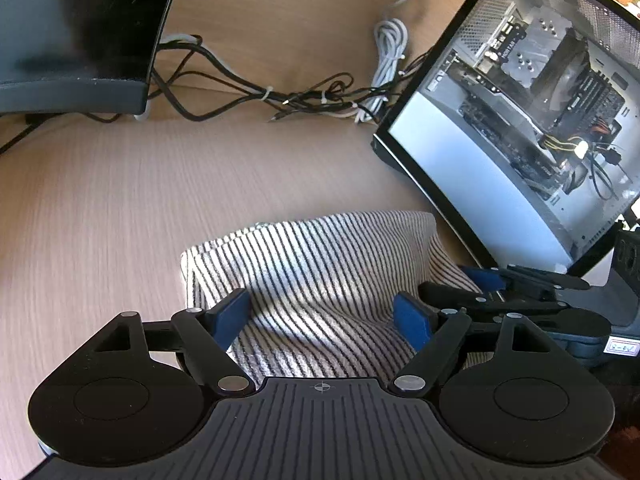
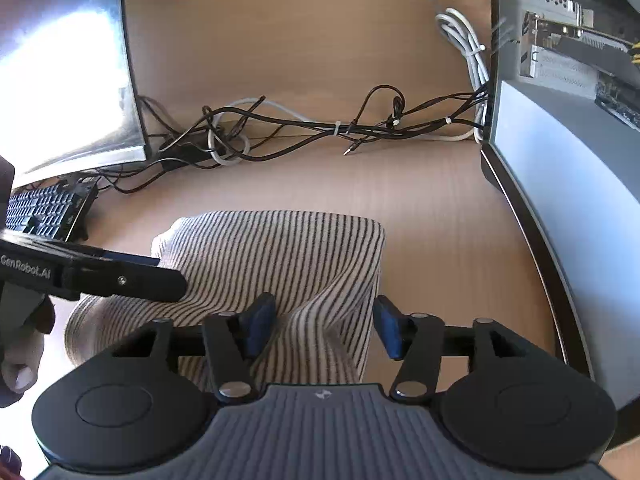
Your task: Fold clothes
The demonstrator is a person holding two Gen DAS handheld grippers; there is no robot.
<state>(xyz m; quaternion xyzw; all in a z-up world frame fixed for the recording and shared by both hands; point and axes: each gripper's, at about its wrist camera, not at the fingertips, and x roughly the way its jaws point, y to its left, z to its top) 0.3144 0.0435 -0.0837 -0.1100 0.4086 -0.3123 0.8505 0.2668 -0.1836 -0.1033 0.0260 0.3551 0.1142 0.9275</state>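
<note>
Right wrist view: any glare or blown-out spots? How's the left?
Right wrist view: the monitor at left is washed out white by glare; striped cloth stays sharp. Left wrist view: no blowout, only a soft sunlit patch on the cloth, glass reflections on the computer case; fisheye bends straight edges in both.

Ribbed striped knit cloth (image 1: 320,264) on matt wood-grain desk (image 1: 100,216); glossy, seemingly glass panel (image 1: 472,184).

Folded garment (image 1: 316,264) laid on the desk (image 1: 100,208), monitor (image 1: 76,32) set behind to the left, computer case (image 1: 532,120) stood to the right, cables (image 1: 256,96) strung between them behind the garment, keyboard (image 2: 44,210) placed before the monitor.
</note>
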